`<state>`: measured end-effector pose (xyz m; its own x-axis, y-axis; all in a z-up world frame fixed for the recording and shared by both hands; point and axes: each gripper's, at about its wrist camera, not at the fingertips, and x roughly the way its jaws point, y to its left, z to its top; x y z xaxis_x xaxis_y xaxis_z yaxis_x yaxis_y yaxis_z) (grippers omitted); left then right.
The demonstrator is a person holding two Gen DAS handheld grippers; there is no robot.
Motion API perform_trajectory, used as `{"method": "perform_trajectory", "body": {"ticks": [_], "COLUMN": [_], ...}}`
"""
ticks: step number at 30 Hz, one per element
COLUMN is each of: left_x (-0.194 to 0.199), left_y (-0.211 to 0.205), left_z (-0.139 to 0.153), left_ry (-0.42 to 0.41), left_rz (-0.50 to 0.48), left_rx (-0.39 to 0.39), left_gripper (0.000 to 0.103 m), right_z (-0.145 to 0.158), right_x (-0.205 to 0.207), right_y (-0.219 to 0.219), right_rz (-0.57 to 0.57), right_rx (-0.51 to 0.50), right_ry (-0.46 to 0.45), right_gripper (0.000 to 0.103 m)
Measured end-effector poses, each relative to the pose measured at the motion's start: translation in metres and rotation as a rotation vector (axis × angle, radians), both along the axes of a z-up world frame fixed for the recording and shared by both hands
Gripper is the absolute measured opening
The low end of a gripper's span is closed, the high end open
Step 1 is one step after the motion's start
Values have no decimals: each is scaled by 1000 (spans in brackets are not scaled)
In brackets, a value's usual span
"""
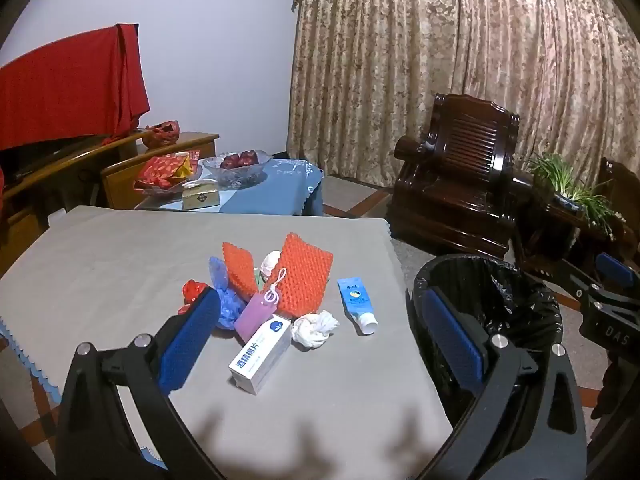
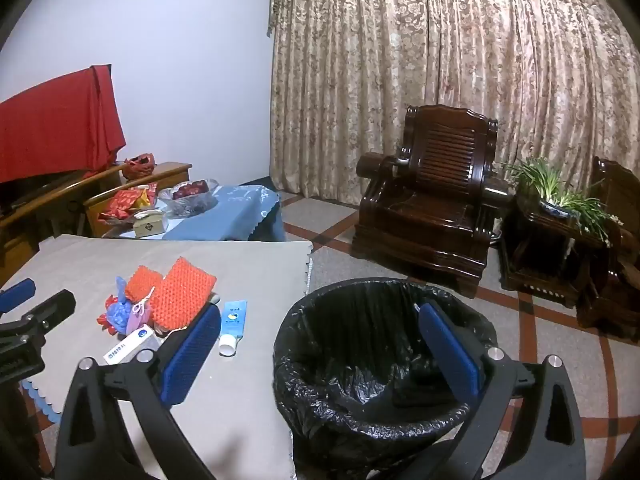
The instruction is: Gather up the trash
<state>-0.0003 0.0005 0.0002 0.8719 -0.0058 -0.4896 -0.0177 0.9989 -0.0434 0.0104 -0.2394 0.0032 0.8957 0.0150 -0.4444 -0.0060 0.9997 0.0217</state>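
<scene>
A heap of trash lies on the grey table (image 1: 120, 264): two orange foam nets (image 1: 304, 280), a white carton (image 1: 262, 354), a purple sponge (image 1: 254, 314), a crumpled white tissue (image 1: 314, 328), a blue tube (image 1: 356, 304), a blue bag (image 1: 226, 300) and a red wrapper (image 1: 192, 292). My left gripper (image 1: 320, 332) hovers open above the near side of the heap, holding nothing. My right gripper (image 2: 320, 352) is open and empty too, over the table's right edge and the black-lined bin (image 2: 360, 360). The orange nets (image 2: 180, 296) and blue tube (image 2: 234, 320) lie left of it.
The bin (image 1: 500, 304) stands on the floor just right of the table. Behind are a blue-clothed side table (image 1: 276, 188) with a fruit bowl (image 1: 236, 166), a dark wooden armchair (image 2: 432, 204), a potted plant (image 2: 560, 196) and curtains.
</scene>
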Motion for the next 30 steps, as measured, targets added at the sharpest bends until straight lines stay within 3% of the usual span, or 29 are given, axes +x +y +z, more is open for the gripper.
{"method": "perform_trajectory", "body": {"ticks": [30], "left_x": [0], "left_y": [0], "left_z": [0], "left_ry": [4], "left_rz": [3], "left_rx": [6], "left_gripper": [98], "right_z": [-1], "right_x": [1], "right_y": [2], "right_rz": [1], "right_rx": [0], "right_ry": [6], "right_gripper": [97]}}
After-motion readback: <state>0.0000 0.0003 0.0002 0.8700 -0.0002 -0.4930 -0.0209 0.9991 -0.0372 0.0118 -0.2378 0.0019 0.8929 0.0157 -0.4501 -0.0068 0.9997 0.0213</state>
